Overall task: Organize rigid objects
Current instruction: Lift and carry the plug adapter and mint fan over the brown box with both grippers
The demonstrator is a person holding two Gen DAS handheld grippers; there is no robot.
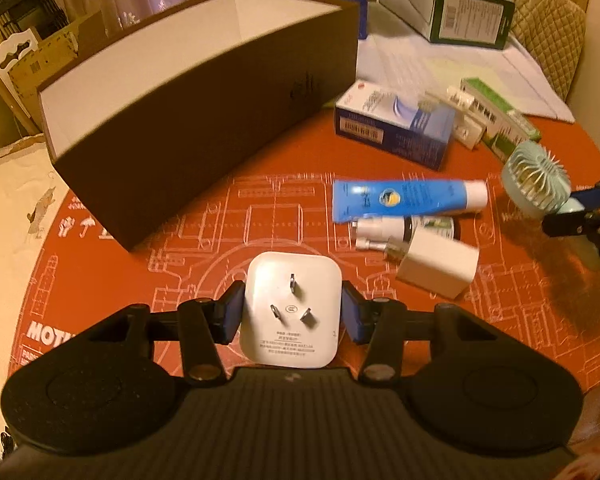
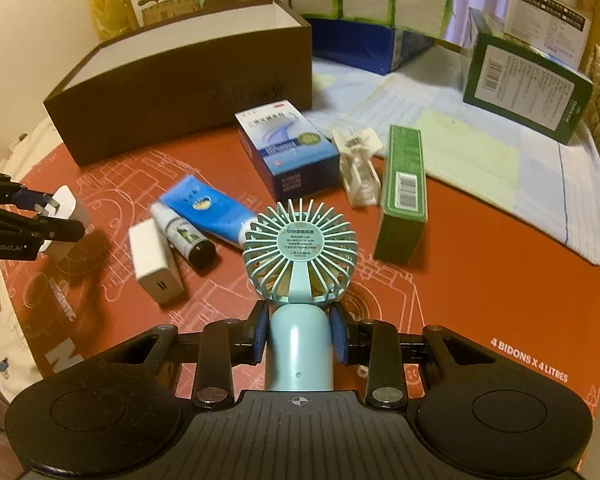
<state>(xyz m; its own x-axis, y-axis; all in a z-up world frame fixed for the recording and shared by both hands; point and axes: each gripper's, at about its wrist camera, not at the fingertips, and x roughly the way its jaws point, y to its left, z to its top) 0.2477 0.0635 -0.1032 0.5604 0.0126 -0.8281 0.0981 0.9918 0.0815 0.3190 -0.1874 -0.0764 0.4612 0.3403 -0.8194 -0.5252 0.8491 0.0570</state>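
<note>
Round table (image 2: pixel 480 300) under an orange mat (image 1: pixel 180 240) with white line drawings. Lying on it: open brown box (image 1: pixel 204 132), blue carton (image 2: pixel 288 148), blue tube (image 1: pixel 408 198), small spray bottle (image 2: pixel 184 236) touching the tube, white charger (image 2: pixel 156 264), white clip (image 2: pixel 360 168), green carton (image 2: pixel 404 192). Farther back, papers (image 2: pixel 460 148) and stacked cartons (image 2: pixel 524 88).

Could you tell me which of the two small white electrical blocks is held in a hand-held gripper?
The white three-pin plug, clamped by the left hand-held gripper; the plain charger block lies loose.
</note>
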